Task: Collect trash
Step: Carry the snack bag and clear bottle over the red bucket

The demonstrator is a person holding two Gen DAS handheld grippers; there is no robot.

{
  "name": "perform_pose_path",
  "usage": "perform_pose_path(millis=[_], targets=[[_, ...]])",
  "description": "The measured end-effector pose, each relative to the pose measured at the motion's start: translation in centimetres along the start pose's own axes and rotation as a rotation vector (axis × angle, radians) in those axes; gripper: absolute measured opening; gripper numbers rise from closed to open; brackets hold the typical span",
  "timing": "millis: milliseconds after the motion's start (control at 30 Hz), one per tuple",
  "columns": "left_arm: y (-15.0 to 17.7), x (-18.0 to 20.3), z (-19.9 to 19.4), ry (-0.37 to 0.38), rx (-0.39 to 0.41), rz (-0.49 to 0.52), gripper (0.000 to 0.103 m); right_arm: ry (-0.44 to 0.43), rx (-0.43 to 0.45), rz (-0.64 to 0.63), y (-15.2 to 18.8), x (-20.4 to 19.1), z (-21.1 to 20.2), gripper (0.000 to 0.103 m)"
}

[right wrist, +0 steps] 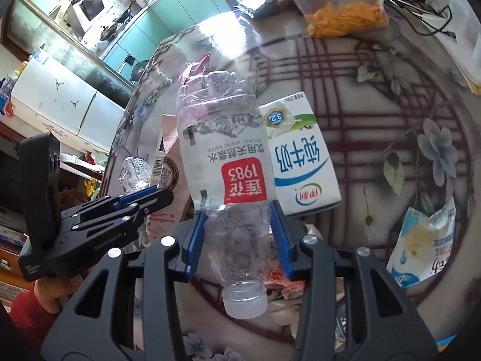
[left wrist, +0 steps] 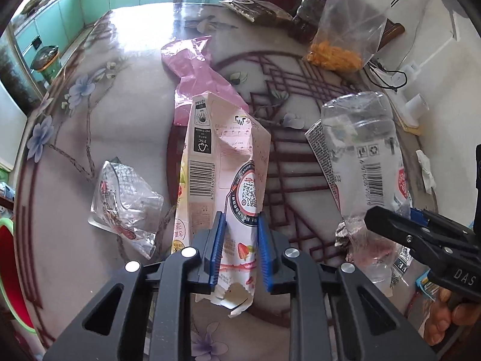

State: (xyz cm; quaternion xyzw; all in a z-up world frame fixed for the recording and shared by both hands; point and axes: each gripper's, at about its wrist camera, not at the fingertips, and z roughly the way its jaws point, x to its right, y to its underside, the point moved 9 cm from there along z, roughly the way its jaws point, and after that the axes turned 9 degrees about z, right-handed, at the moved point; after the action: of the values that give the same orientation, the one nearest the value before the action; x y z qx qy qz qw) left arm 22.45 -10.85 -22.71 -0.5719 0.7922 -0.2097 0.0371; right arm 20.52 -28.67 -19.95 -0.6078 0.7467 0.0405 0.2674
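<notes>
Both grippers loaded: left gripper (left wrist: pixel 239 248) pinches a flattened pink carton (left wrist: pixel 228 162), right gripper (right wrist: pixel 239 236) clamps a clear bottle (right wrist: pixel 224 162); milk carton (right wrist: pixel 300 156), crushed bottle (left wrist: pixel 126 201) and wrappers remain on the table (left wrist: pixel 126 114).

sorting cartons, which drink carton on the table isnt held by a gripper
The white milk carton with blue lettering, lying free behind the bottle. The crushed pink strawberry carton sits clamped in the left gripper.

Crumpled pink carton (left wrist: pixel 228 180) beside clear capped bottle (right wrist: pixel 225 162), both lifted

Bright daylight — tabletop (left wrist: pixel 135 45) glare (fisheye-warped)
</notes>
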Motion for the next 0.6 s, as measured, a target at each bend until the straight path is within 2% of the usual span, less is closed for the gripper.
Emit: perform_pose_path(millis=[133, 300, 600], targets=[[-0.2, -0.4, -1.2, -0.006, 0.032, 0.004, 0.014, -0.018, 0.018, 0.018, -0.3, -0.7, -0.5, 0.041], [-0.1, -0.5, -4.7, 0.015, 0.111, -0.023, 0.013, -0.043, 0.052, 0.010, -0.5, -2.5, -1.9, 0.041], [2.5, -0.7, -10.1, 0.023, 0.196, -0.060, 0.012, -0.066, 0.062, -0.033, 0.7, -5.5, -3.3, 0.041]])
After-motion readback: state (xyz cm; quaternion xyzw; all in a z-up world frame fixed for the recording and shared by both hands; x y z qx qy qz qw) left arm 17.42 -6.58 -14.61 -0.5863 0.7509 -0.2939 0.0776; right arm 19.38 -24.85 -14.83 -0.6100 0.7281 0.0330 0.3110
